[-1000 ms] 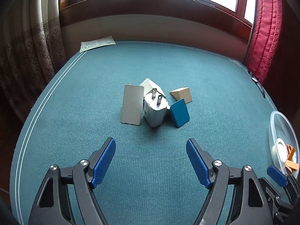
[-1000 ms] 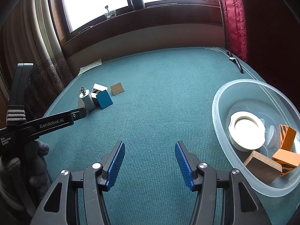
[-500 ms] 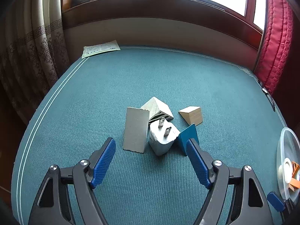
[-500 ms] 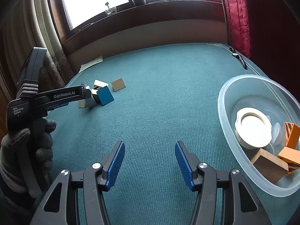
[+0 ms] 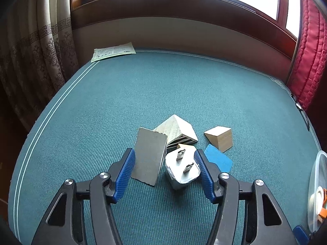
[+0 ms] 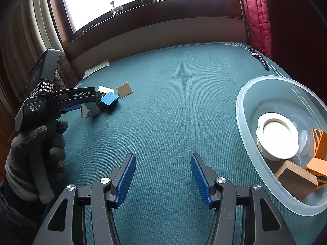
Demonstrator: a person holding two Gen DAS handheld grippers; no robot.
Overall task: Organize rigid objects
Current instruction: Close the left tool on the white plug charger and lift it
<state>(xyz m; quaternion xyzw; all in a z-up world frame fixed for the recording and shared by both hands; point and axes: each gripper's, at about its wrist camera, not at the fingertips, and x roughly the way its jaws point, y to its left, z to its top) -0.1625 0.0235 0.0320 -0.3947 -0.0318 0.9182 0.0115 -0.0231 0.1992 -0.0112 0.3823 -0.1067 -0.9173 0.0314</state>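
Note:
A white plug adapter (image 5: pixel 181 172) with two metal prongs stands on the teal cloth beside a grey card (image 5: pixel 149 156). My left gripper (image 5: pixel 164 163) is open, with both the card and the adapter between its fingers. Behind them lie a cream striped wedge (image 5: pixel 177 131), a blue block (image 5: pixel 217 160) and a plain wooden block (image 5: pixel 220 138). In the right wrist view my right gripper (image 6: pixel 162 170) is open and empty over bare cloth; the pile (image 6: pixel 110 100) lies far left under the left gripper (image 6: pixel 81 100).
A clear plastic bowl (image 6: pixel 243 126) at the right holds a white ring, a brown block and orange striped blocks. A paper sheet (image 5: pixel 113 52) lies at the far left corner. Curtains and a window sill border the table.
My left gripper has moved forward and down onto the pile; card and adapter now sit between its fingers. The right gripper has barely moved.

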